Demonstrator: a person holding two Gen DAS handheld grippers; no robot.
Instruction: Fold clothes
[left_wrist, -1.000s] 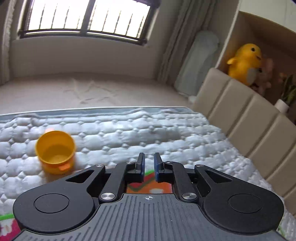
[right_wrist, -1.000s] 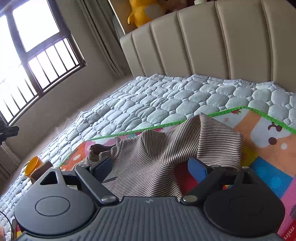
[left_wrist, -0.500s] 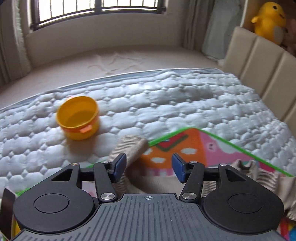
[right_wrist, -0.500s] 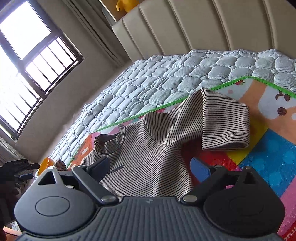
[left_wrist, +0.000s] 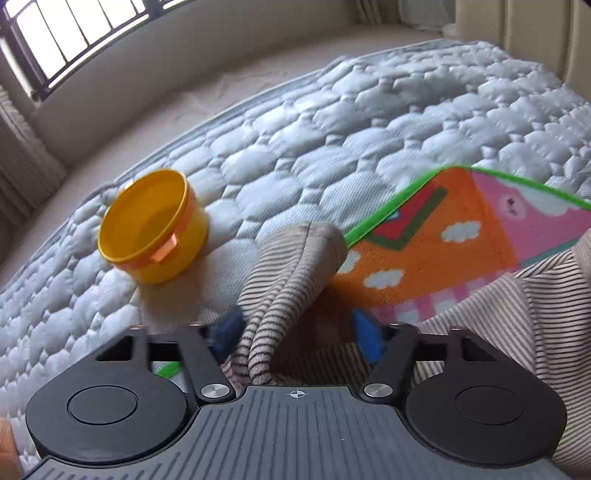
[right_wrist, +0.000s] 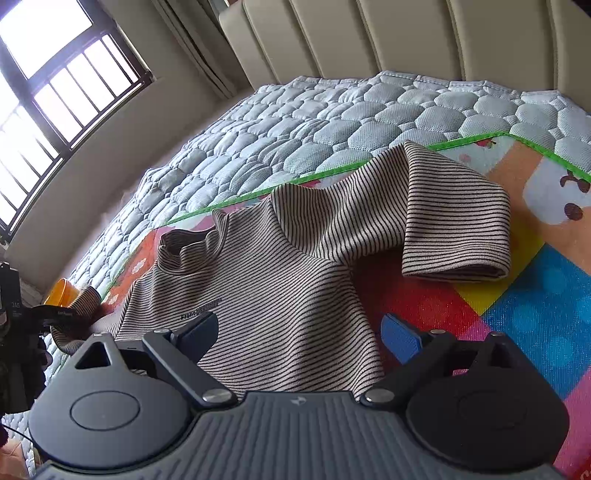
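Small unreadable black print marks the beige black-striped knit shirt (right_wrist: 280, 280) ahead of the spread-open right gripper (right_wrist: 299, 338); the left gripper (left_wrist: 295, 328) gapes around its sleeve.

A bedroom in daylight. A pale blue-grey quilted mattress cover (right_wrist: 332, 122) spreads across the bed, meeting a tall beige padded headboard (right_wrist: 424, 37) with vertical channels. A large window with dark metal bars (right_wrist: 55, 85) glows bright white above a plain beige wall (right_wrist: 122, 125). Beige curtains (right_wrist: 192, 40) hang in the corner beside the headboard.
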